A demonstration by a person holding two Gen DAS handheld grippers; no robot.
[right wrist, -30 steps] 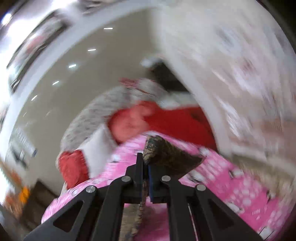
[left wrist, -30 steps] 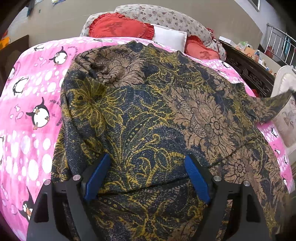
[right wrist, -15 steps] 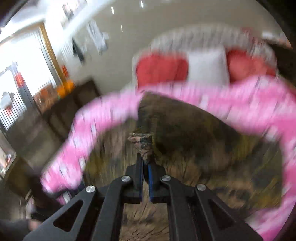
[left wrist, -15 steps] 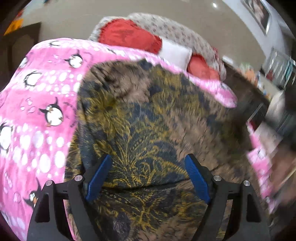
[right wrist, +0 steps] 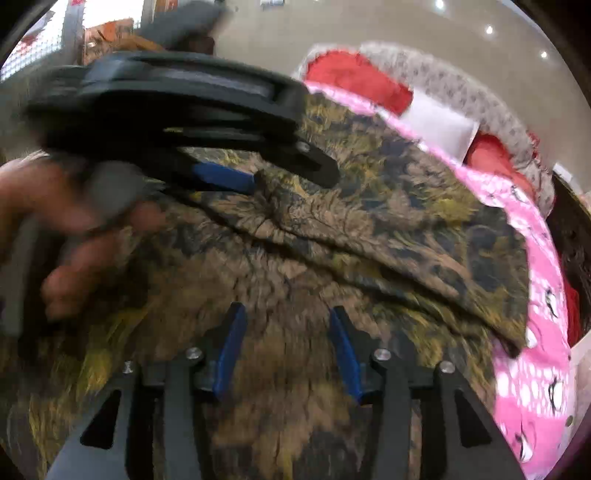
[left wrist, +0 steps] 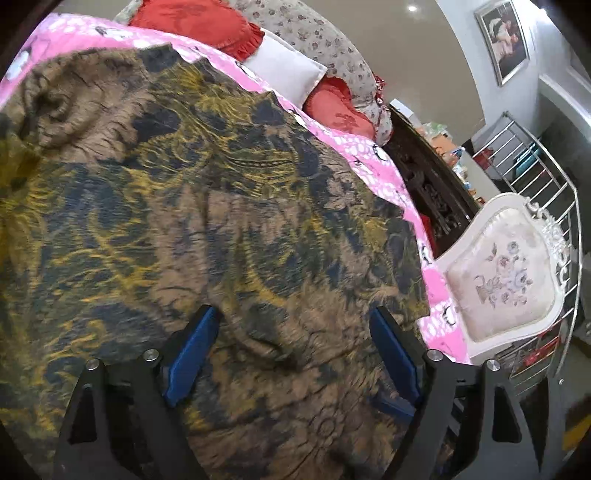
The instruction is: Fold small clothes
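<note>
Right claw (right wrist: 286,347) released sleeve, now spread, apparently hovering over garment (right wrist: 369,229).

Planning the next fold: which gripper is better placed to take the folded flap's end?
Left, probably: the open left gripper has its tips at the flap end; the open right gripper hangs over flat cloth short of it.

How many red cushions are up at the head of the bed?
2. One red cushion lies to the left of the white pillow; the other red cushion lies to its right, by the bed's edge. More may be hidden behind the patterned garment.
</note>
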